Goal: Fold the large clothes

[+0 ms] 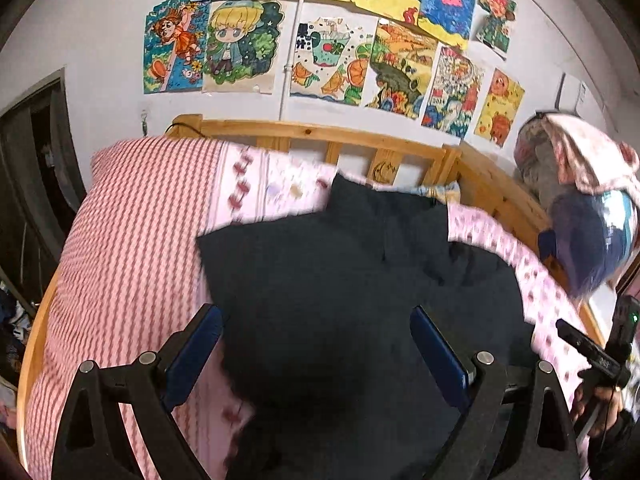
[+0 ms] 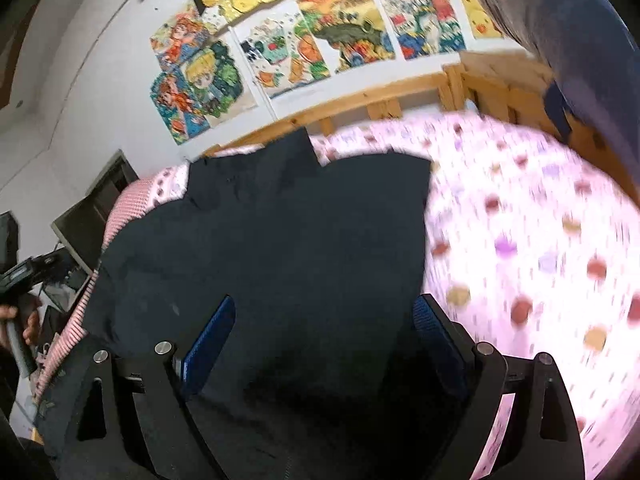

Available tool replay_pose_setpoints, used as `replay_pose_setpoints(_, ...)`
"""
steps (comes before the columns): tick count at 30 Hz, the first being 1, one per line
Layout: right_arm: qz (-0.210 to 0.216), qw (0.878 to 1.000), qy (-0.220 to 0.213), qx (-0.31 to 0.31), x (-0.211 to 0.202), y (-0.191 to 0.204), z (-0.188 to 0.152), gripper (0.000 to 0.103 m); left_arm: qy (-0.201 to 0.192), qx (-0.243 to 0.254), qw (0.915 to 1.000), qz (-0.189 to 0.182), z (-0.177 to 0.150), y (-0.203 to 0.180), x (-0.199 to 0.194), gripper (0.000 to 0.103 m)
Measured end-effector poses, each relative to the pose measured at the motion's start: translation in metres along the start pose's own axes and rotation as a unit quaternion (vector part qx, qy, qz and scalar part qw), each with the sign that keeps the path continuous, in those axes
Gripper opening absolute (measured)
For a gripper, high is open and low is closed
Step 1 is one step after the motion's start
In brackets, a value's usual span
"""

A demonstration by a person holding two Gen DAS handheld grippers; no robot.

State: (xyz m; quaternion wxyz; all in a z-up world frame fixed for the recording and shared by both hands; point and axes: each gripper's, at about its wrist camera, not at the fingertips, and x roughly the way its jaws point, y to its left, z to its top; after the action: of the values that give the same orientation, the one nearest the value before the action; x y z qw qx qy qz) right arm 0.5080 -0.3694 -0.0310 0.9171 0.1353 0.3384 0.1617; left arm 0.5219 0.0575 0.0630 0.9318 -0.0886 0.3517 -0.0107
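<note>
A dark navy garment (image 1: 340,272) lies spread on the bed, with its far edge near the wooden rail. In the left wrist view my left gripper (image 1: 316,332) hovers above its near part, open, with nothing between the blue pads (image 1: 436,352). The right wrist view shows the same garment (image 2: 280,232) with a straight right edge. My right gripper (image 2: 324,320) is open above it, and nothing is held between its pads (image 2: 212,336). Both views are blurred by motion.
A pink striped quilt (image 1: 132,220) covers the bed's left side, and a spotted pink sheet (image 2: 520,220) lies to the right. A wooden rail (image 1: 320,132) runs along the wall of drawings (image 1: 320,48). Bundled cloth (image 1: 580,200) hangs at the right. A hand (image 2: 28,320) shows at the left edge.
</note>
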Motion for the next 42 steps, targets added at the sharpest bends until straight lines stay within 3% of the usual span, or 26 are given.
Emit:
replay_pose_setpoints(6, 0.034, 0.999, 0.001, -0.002, 0.017, 0.023, 0.065, 0.088, -0.012, -0.018, 0.9996, -0.019, 0.049, -0.026, 0.057, 0.095)
replay_pose_setpoints(14, 0.013, 0.999, 0.036, -0.013, 0.119, 0.051, 0.141, 0.088, -0.017, 0.016, 0.9996, 0.014, 0.090, -0.046, 0.149, 0.093)
replay_pose_setpoints(16, 0.014, 0.999, 0.035, -0.005, 0.146, 0.053, 0.158, 0.084, -0.016, 0.005, 0.9998, 0.013, 0.097, -0.045, 0.171, 0.079)
replay_pose_setpoints(20, 0.013, 0.999, 0.029, 0.016, 0.195, 0.061, 0.176, 0.053, -0.002, -0.012, 0.9996, 0.027, 0.105, -0.043, 0.204, 0.058)
replay_pose_setpoints(23, -0.012, 0.999, 0.029, 0.015, 0.229, 0.066, 0.180, 0.036, 0.020, -0.012, 0.9993, 0.030, 0.104, -0.042, 0.224, 0.034)
replay_pose_setpoints(24, -0.019, 0.999, 0.028, 0.015, 0.238, 0.068, 0.179, 0.034, 0.029, -0.012, 0.9991, 0.030, 0.103, -0.042, 0.230, 0.020)
replay_pose_setpoints(26, -0.029, 0.999, 0.030, 0.013, 0.249, 0.070, 0.176, 0.032, 0.030, -0.016, 0.9990, 0.028, 0.101, -0.039, 0.231, 0.013)
replay_pose_setpoints(27, -0.031, 0.999, 0.029, 0.012, 0.252, 0.070, 0.174, 0.022, 0.028, -0.016, 0.9992, 0.025, 0.101, -0.038, 0.228, 0.010)
replay_pose_setpoints(30, -0.021, 1.000, 0.010, 0.017, 0.242, 0.064, 0.172, 0.010, 0.009, -0.023, 0.9997, 0.000, 0.100, -0.033, 0.207, 0.008)
replay_pose_setpoints(33, -0.012, 1.000, -0.017, 0.014, 0.214, 0.059, 0.165, 0.008, 0.002, -0.020, 0.9996, -0.021, 0.096, -0.032, 0.183, 0.007)
replay_pose_setpoints(35, -0.012, 1.000, -0.023, -0.002, 0.198, 0.057, 0.161, 0.008, -0.002, -0.009, 0.9999, -0.013, 0.090, -0.034, 0.170, 0.006)
replay_pose_setpoints(39, -0.009, 0.998, -0.019, -0.057, 0.159, 0.058, 0.148, 0.007, -0.009, 0.028, 0.9996, -0.005, 0.061, -0.043, 0.140, 0.006)
replay_pose_setpoints(42, -0.008, 0.996, 0.002, -0.084, 0.141, 0.054, 0.134, 0.005, 0.011, 0.046, 0.9988, -0.008, 0.044, -0.045, 0.136, 0.006)
